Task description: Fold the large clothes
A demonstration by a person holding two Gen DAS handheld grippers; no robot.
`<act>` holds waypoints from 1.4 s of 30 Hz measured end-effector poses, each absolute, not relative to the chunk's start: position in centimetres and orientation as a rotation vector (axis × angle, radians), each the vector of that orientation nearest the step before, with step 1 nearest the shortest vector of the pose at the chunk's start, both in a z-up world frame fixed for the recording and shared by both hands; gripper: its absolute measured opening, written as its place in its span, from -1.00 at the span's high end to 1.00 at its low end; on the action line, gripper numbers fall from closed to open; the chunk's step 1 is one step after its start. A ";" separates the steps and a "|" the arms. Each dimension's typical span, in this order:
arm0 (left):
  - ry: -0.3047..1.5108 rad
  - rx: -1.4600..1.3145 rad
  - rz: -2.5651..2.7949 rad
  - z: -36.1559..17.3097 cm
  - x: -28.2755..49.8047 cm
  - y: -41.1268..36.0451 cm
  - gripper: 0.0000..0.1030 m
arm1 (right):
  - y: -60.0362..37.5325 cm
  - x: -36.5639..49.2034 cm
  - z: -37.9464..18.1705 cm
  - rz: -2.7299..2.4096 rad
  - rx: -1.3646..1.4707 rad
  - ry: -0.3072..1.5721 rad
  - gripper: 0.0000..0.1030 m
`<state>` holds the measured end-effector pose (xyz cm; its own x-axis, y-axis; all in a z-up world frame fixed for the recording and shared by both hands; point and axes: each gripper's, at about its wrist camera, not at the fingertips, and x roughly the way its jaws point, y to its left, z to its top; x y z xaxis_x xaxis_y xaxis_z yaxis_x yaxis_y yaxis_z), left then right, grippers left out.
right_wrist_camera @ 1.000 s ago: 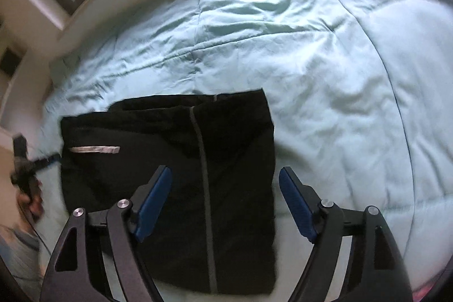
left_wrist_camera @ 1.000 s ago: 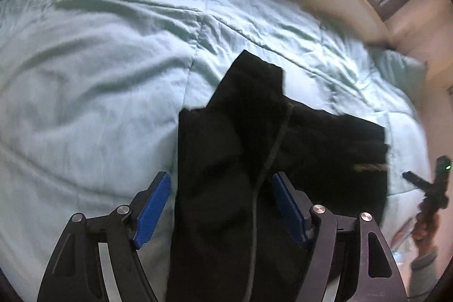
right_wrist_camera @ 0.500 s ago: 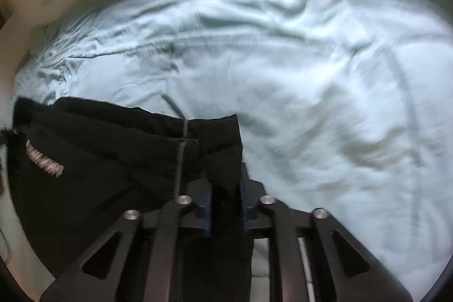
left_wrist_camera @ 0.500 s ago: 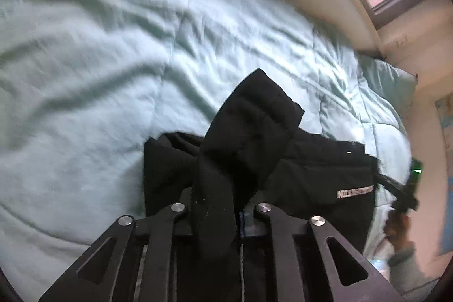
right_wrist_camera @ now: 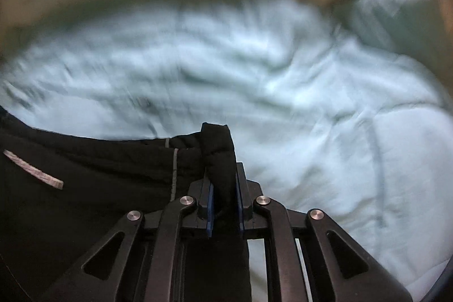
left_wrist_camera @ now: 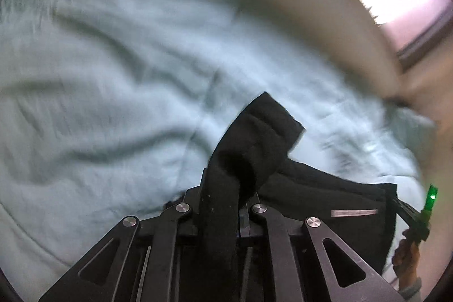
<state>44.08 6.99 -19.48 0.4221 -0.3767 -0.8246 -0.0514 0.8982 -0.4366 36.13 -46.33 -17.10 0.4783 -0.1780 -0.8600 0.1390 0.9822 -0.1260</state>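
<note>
Each hand-held gripper, left and right, pinches an edge of the black garment on the bed; uneven pulling could slip the bunched fabric free or skew the fold.

R gripper clamped on black garment corner, fabric bunched btwn blue pads; pale green duvet beneath.
</note>
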 end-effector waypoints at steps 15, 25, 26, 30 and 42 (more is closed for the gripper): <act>1.113 -0.913 -0.373 -19.9 42.0 14.2 -0.04 | -49.7 32.4 -17.7 -0.111 0.195 1.108 0.01; 1.122 -0.551 -0.292 -16.3 30.1 6.9 -0.14 | -39.1 22.3 -15.5 0.096 0.158 1.118 -0.47; 1.164 -0.505 -0.261 -17.6 29.6 5.8 -0.14 | -37.7 22.2 -16.9 0.080 0.117 1.143 -0.45; 1.228 -0.525 -0.148 -22.7 29.8 5.4 -0.14 | -36.3 23.0 -21.8 0.050 0.139 1.208 -0.48; 1.108 -0.406 -0.182 -16.1 38.3 3.2 -0.15 | -39.7 29.7 -16.7 0.003 0.195 1.078 -0.29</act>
